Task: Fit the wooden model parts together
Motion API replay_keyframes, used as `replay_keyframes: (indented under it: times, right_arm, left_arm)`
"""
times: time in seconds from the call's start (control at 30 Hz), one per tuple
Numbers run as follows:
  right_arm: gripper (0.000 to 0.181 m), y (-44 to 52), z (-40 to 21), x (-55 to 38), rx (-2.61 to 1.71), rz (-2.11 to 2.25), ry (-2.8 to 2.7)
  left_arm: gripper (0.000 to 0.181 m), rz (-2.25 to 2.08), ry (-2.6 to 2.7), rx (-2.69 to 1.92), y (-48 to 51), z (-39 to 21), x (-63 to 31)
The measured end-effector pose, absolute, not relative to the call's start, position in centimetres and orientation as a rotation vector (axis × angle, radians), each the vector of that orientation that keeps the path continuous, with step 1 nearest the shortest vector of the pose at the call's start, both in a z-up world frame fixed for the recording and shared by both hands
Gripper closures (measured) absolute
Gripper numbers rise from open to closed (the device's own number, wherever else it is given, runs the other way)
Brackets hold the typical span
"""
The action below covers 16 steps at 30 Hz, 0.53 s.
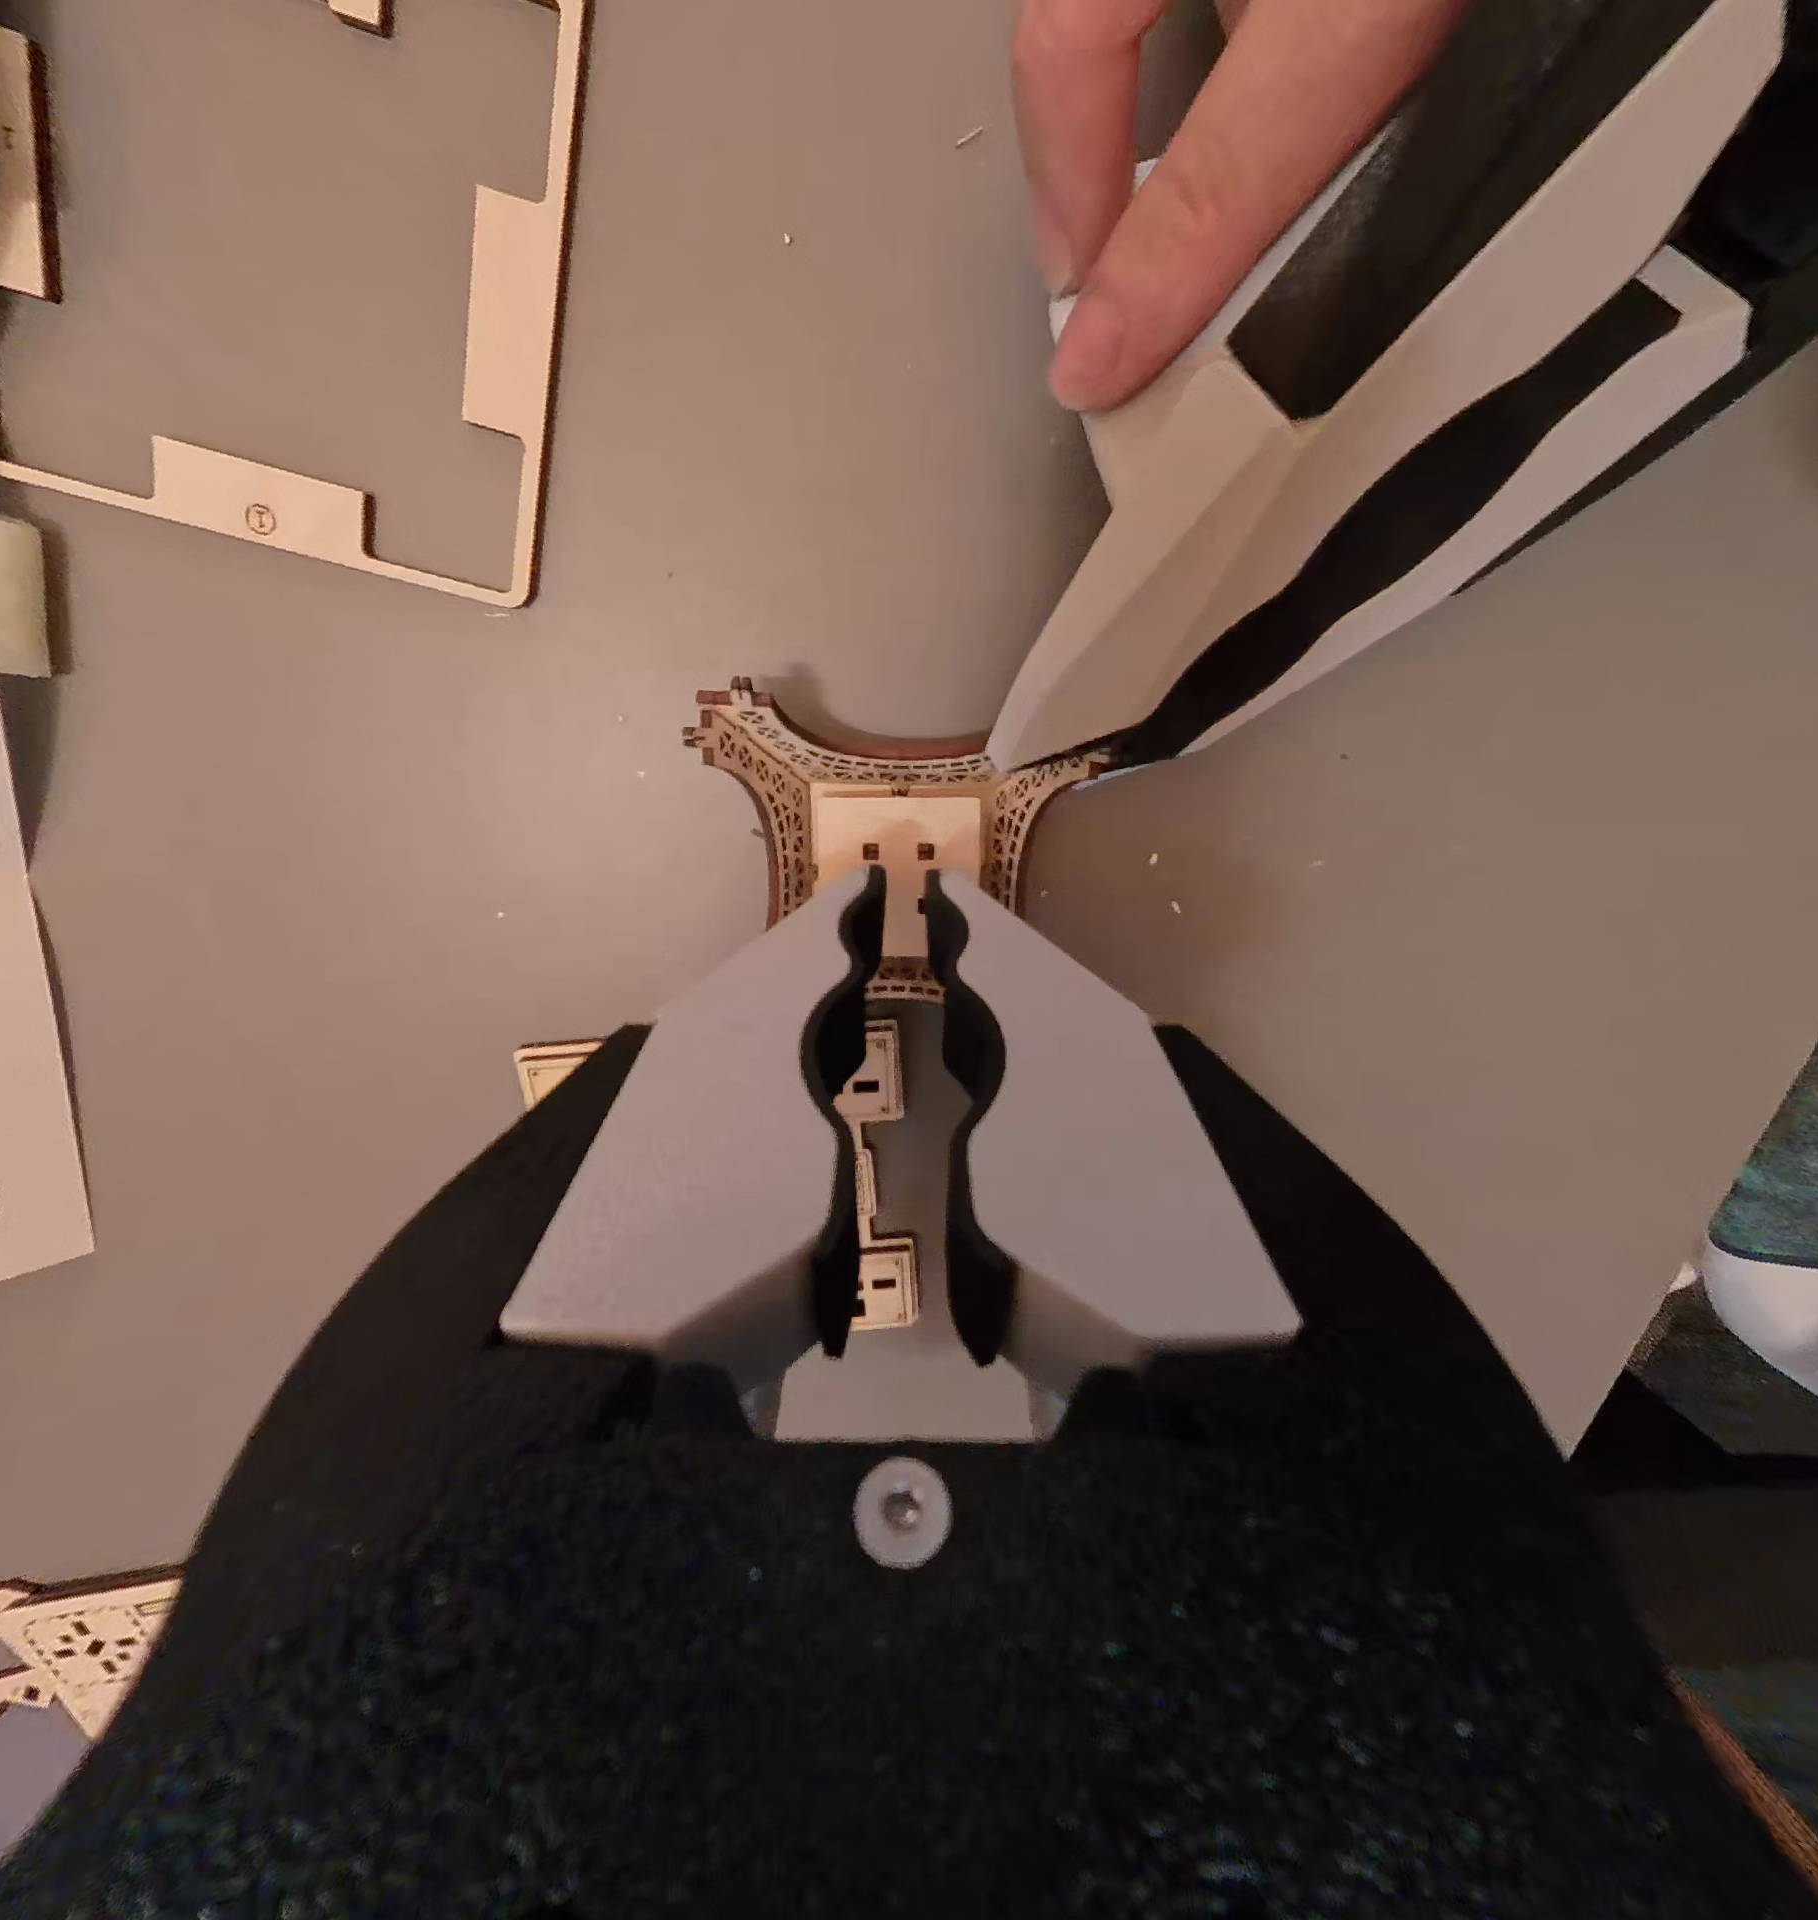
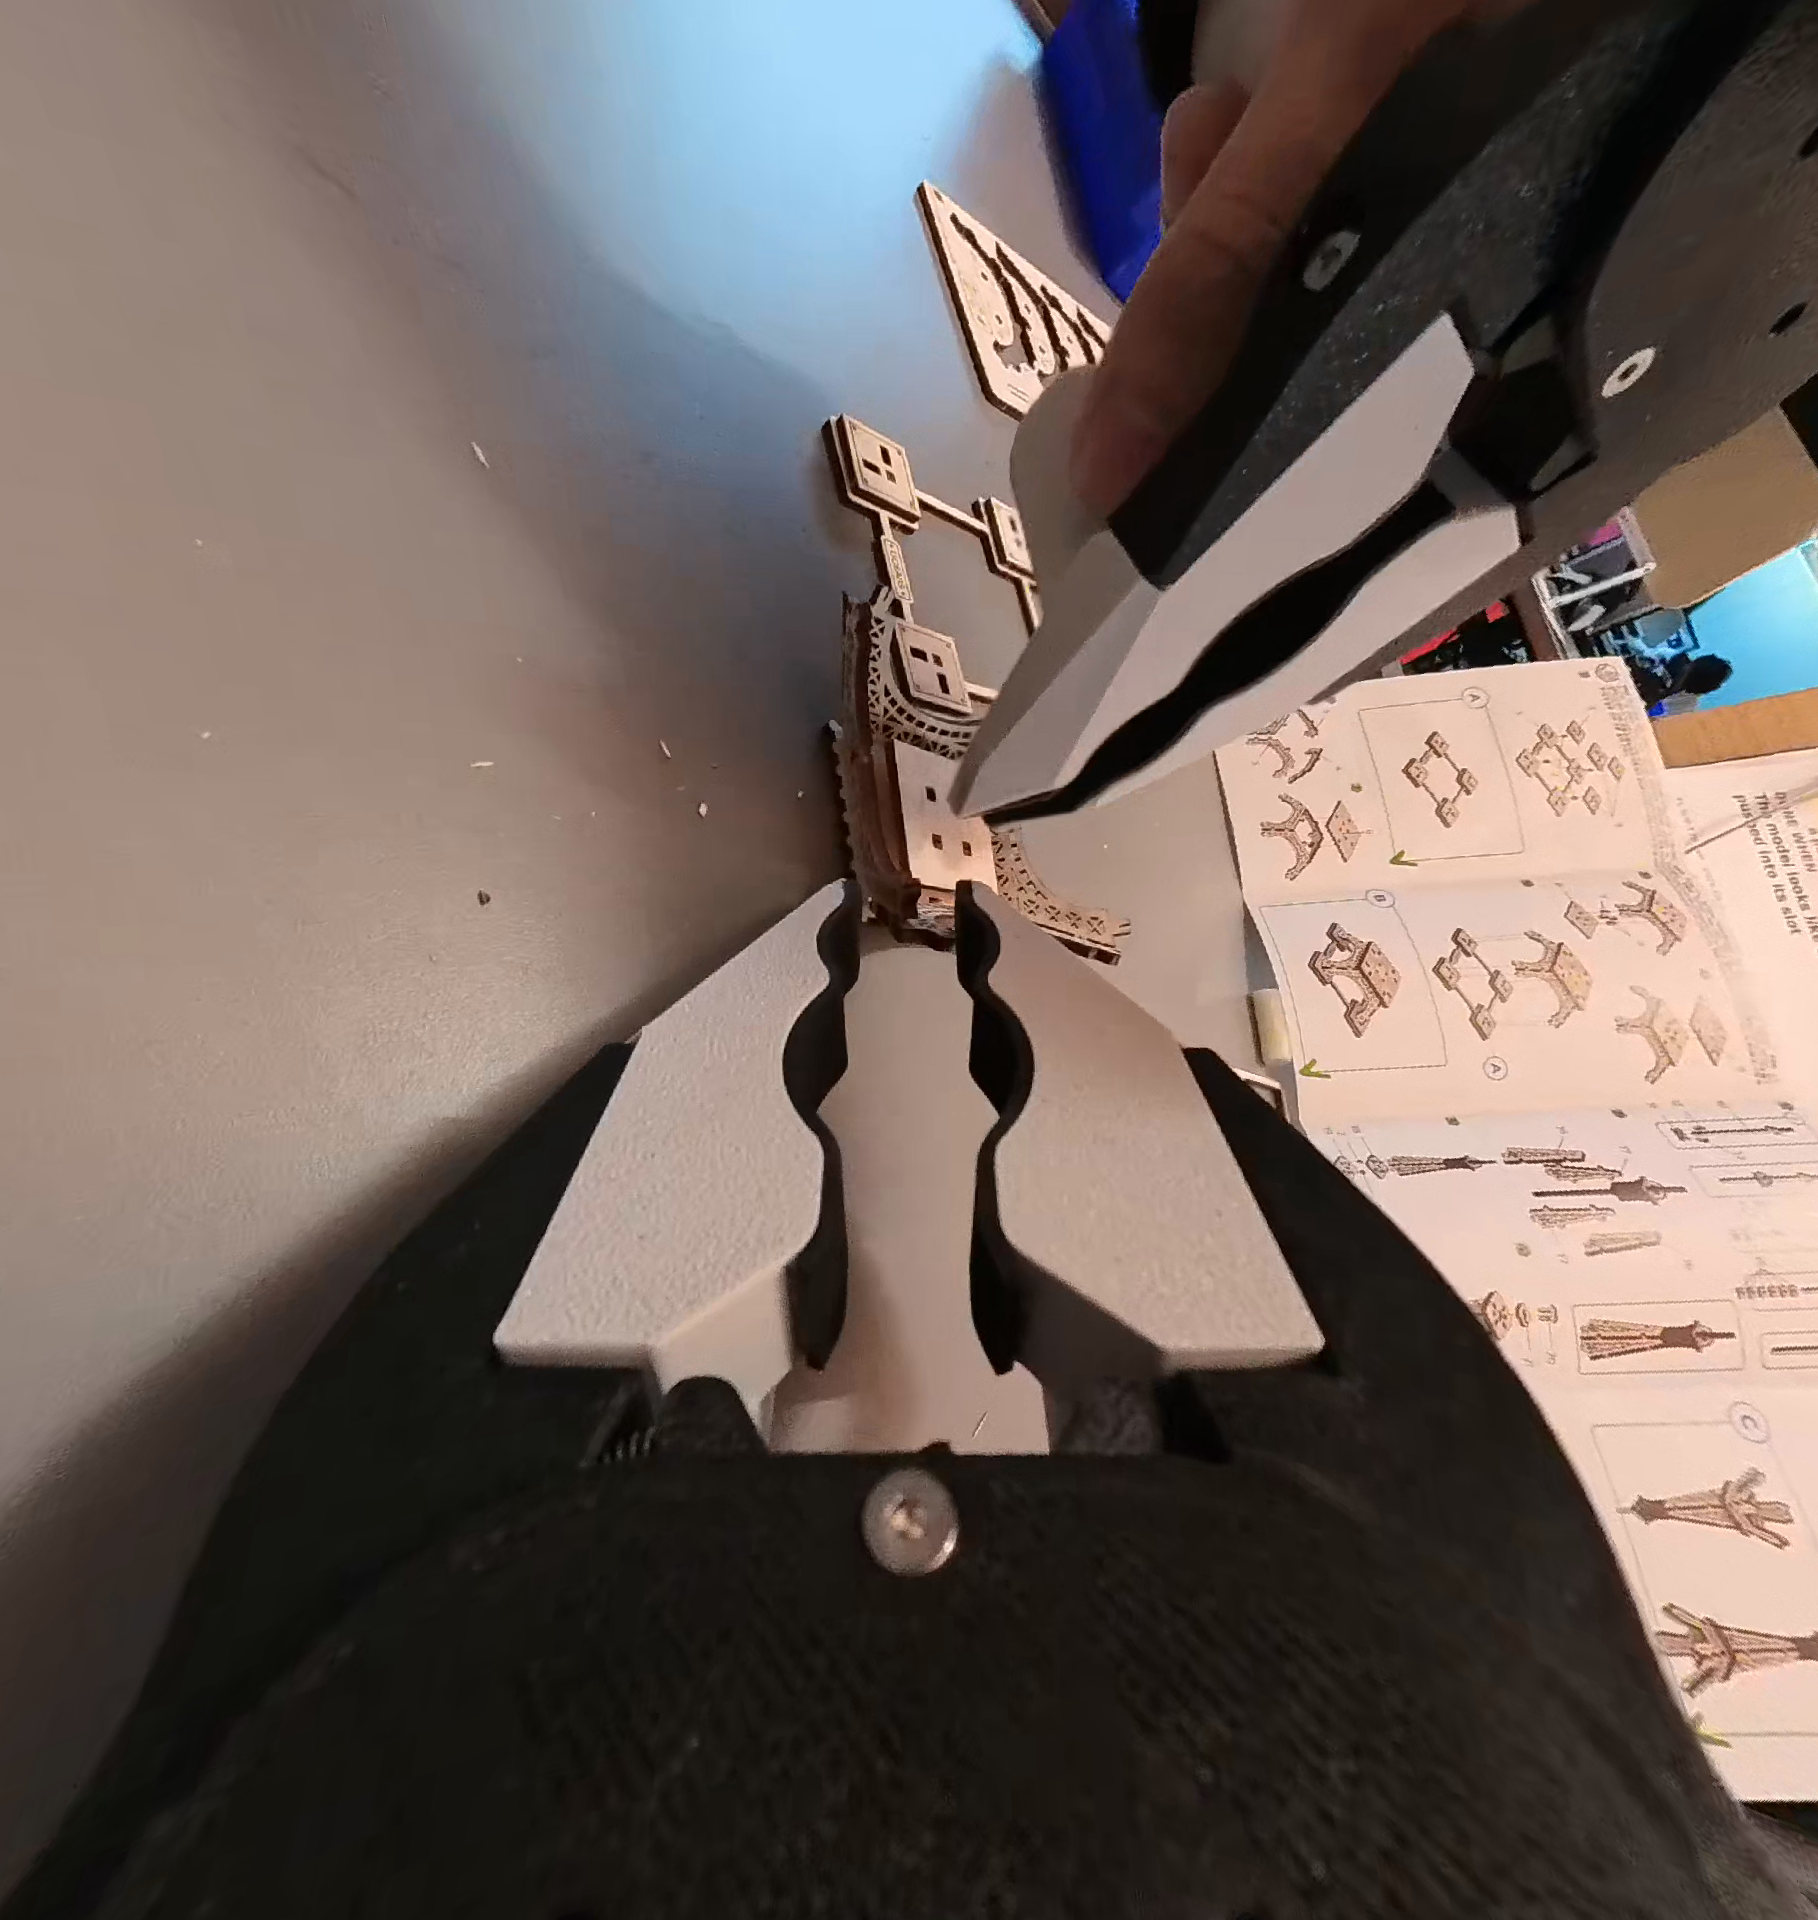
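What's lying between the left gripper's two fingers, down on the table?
In the left wrist view, a flat wooden frame of small squares lies on the gray table below the left gripper, whose tips reach the tower base.

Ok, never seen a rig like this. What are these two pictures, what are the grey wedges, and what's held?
No robot: a person holds a two-finger tool in each hand, each with a camera looking along its grey jaws. One picture is from the left gripper, the other from the right gripper; each also shows the other tool entering top right. On the grey table lie a small wooden tower base, an emptied wooden sheet, a flat frame with square pads and paper instructions. The right gripper's jaws seem closed on the tower base's edge. The left gripper sits over its flat top plate; whether it grips anything I cannot tell.
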State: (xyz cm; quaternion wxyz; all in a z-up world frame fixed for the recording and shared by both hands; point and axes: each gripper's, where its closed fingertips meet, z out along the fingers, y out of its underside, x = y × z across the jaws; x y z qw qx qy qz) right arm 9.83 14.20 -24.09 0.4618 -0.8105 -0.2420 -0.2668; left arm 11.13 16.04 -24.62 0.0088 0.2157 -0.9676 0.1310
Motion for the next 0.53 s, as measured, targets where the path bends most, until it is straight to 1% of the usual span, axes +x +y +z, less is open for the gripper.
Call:
replay_keyframes:
  times: [0.03,0.43,0.53]
  right_arm:
    - [0.166,14.16,-24.08,9.87,-1.994,-0.656,-0.594]
    - [0.167,14.01,-24.14,10.09,-2.003,-0.652,-0.584]
    - [0.167,13.96,-24.07,10.15,-2.003,-0.653,-0.580]
  left_arm:
    - [0.179,0.400,-3.026,0.675,16.11,-24.68,11.13]
    - [0.181,0.309,-3.094,0.579,16.21,-25.23,11.18]
    - [0.181,0.348,-3.105,0.575,15.86,-24.68,11.36]
